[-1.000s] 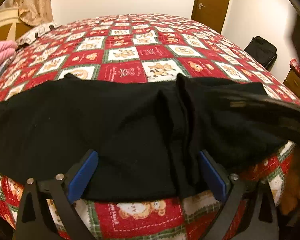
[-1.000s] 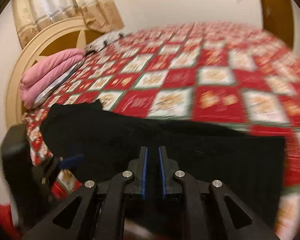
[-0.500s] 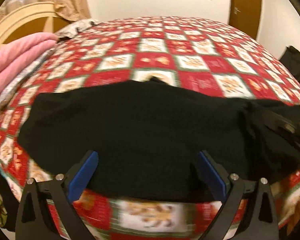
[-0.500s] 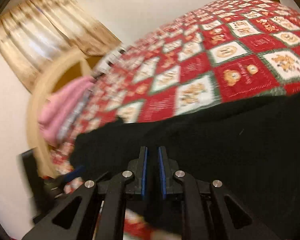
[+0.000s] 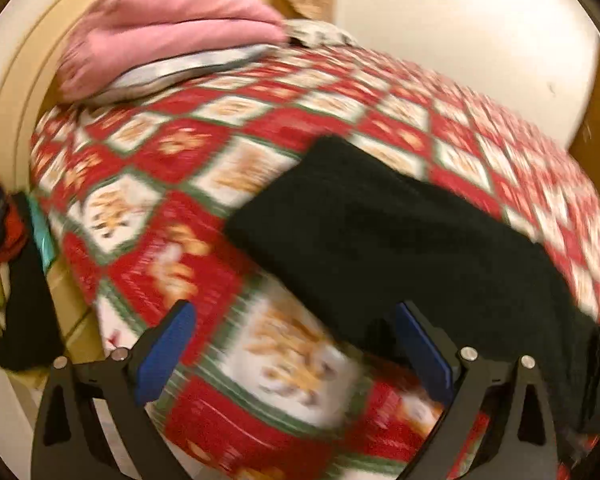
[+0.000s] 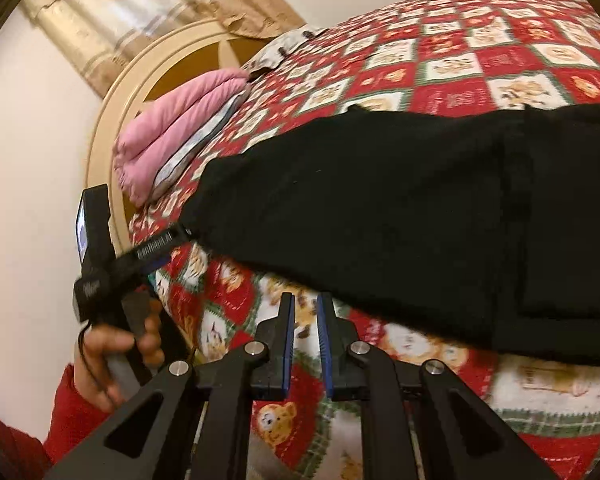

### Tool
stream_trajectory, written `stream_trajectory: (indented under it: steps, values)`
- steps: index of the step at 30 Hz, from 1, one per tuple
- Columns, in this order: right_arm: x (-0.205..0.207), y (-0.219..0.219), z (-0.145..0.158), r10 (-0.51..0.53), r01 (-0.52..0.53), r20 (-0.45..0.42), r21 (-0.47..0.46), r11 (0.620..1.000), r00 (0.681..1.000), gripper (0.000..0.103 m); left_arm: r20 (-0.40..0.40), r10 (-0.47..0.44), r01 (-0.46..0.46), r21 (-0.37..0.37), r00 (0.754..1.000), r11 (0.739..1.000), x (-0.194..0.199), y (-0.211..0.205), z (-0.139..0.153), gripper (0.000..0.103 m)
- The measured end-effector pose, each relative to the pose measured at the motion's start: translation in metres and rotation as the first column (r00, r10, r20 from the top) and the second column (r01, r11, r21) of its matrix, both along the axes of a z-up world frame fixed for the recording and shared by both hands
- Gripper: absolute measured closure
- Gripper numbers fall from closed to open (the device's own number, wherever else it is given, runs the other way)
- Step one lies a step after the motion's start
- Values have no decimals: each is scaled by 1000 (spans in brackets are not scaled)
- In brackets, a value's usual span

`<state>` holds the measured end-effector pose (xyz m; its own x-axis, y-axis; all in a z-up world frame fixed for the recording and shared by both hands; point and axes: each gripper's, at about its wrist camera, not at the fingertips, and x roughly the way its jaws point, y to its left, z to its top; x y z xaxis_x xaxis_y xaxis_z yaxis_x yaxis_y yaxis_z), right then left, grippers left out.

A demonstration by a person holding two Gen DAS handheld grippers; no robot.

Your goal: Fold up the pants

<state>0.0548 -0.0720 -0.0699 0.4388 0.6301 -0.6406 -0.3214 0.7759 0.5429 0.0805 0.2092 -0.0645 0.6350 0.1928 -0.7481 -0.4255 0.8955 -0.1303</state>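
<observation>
One pair of black pants lies on one patchwork quilt; left gripper spread wide; right gripper nearly pressed together, pinching nothing.

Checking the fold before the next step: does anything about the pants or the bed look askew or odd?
The black pants lie folded near the edge of the bedspread, one end overhanging it. A doubled layer at the right end sits uneven. Neither the left gripper nor the right gripper holds cloth. Nothing looks spilled or damaged.
</observation>
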Motion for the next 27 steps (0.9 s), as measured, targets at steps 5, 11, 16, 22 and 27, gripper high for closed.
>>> stream_trajectory:
  steps: [5,11,16,22,27]
  values:
    - [-1,8,-1,24,-23,7,-23,999,1000,91,53,43,-38,-85,998,996,19,26,-7,5]
    - [1,4,-2,15,-15,0,-28,999,1000,91,78,77,-60,-192,994,980,35,37,-18,13]
    - [0,5,-6,24,-25,-25,-27,999,999,91,161,74,-41,-200,984,979,32,40,-16,41]
    - [0,5,-7,22,-23,-33,-26,999,999,91,187,71,-27,-228,980,973,29,47,-17,57]
    - [2,0,-12,-4,2,-61,-24,1000,998,91,178,90,-45,-241,980,969,32,47,-17,52]
